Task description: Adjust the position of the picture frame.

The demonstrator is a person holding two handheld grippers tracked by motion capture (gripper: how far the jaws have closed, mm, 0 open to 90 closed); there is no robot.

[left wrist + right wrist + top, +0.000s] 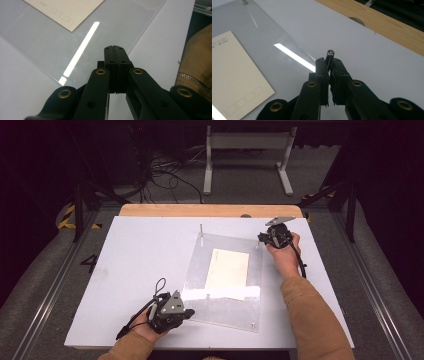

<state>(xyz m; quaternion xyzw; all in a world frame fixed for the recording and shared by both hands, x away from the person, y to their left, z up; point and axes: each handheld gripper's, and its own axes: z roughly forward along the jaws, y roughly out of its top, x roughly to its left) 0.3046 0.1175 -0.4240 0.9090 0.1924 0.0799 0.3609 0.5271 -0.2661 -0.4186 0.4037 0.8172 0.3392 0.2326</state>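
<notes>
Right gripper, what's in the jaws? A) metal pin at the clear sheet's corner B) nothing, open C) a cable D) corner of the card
A: the right gripper has its jaws shut on the upright metal pin at the far corner of the clear sheet; the card lies apart under the sheet.

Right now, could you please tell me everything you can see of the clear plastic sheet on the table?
The clear plastic sheet is a transparent rectangular plate, glossy, with bright strips of reflected light. It lies flat on the white table, slightly skewed. Small metal pins stand at its corners. A cream card shows within its outline. The right gripper is shut on the pin at its far right corner; the left gripper, jaws closed, sits at its near left edge.
</notes>
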